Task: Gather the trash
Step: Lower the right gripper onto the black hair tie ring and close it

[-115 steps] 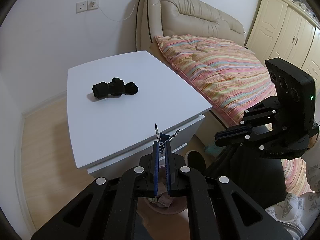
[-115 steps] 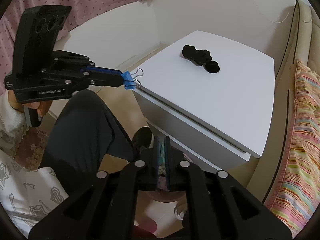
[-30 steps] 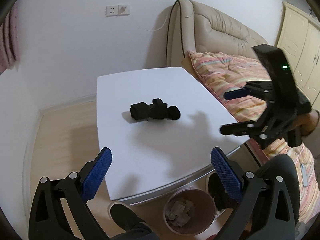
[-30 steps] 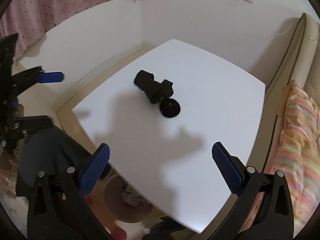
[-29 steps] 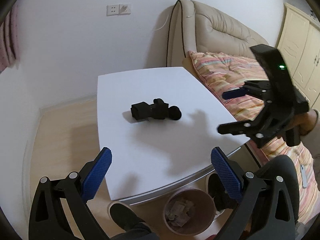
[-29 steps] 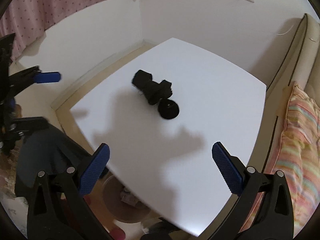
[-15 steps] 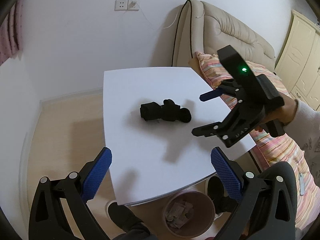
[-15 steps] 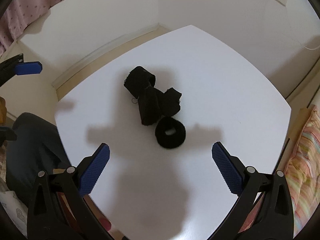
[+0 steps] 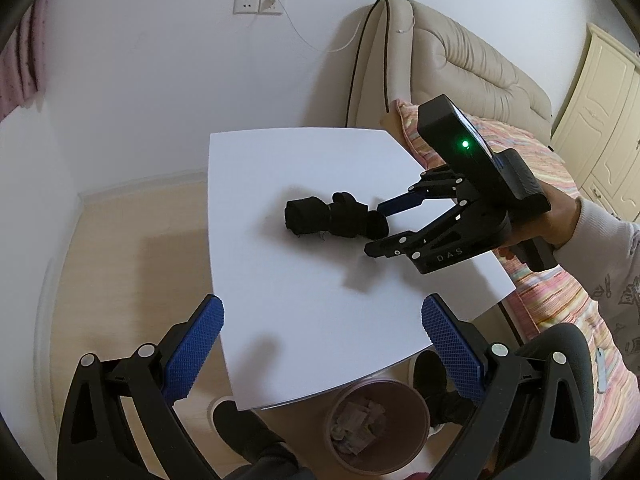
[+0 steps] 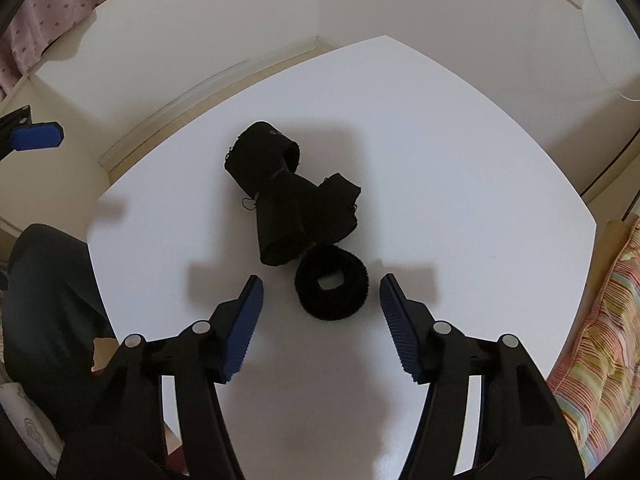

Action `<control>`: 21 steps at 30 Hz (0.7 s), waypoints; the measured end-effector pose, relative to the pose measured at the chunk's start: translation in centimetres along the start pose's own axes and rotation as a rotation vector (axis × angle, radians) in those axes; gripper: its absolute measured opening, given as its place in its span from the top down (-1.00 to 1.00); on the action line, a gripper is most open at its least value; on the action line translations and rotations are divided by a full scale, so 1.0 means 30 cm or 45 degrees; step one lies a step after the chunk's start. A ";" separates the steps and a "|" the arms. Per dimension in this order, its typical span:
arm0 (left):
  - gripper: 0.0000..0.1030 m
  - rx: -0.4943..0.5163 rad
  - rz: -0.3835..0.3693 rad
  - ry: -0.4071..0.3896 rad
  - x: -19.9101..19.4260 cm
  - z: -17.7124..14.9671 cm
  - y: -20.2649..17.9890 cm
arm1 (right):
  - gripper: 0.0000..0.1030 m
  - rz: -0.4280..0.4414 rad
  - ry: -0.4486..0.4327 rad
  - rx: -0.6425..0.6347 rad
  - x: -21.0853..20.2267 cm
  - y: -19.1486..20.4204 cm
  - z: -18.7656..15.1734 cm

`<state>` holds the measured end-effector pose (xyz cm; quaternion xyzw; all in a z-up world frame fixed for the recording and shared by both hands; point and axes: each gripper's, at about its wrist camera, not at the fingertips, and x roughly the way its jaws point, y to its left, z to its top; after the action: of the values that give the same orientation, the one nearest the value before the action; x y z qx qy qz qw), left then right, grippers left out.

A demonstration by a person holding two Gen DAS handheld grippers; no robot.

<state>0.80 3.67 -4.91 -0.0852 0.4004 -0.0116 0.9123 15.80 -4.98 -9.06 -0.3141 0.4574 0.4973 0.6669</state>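
Note:
A pile of black fabric scraps (image 9: 326,218) (image 10: 288,196) lies mid-way on a white table (image 9: 280,300) (image 10: 460,160). A black fabric ring (image 10: 331,287) lies at the pile's near end. My right gripper (image 10: 320,312) (image 9: 374,228) is open, low over the table, its blue fingers on either side of the ring, not touching it. My left gripper (image 9: 320,340) is open and empty, held above the table's near edge.
A round pink bin (image 9: 376,424) with crumpled paper stands on the floor under the table's near edge, next to the person's feet. A bed with a striped quilt (image 9: 552,292) borders the table's right side. A wall and socket (image 9: 258,3) stand behind.
My right gripper has dropped close to the table and narrowed its opening around the black ring. My left gripper has risen slightly and stayed open. 3.8 s ago both grippers were shut.

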 end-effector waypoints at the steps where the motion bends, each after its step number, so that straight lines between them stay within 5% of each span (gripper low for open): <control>1: -0.85 0.000 0.000 0.002 0.001 -0.002 0.000 | -0.11 0.000 -0.001 -0.003 0.001 0.000 0.000; 8: -0.85 -0.007 0.001 0.013 0.001 -0.008 -0.003 | 0.34 0.019 -0.019 -0.015 -0.005 0.006 0.000; 21: -0.85 0.021 0.022 -0.003 0.009 0.036 -0.014 | 0.41 0.014 -0.094 0.106 -0.082 -0.010 -0.064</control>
<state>1.80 3.40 -4.33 -0.0742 0.3997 -0.0071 0.9136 15.28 -7.68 -7.54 -0.2650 0.4546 0.4929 0.6929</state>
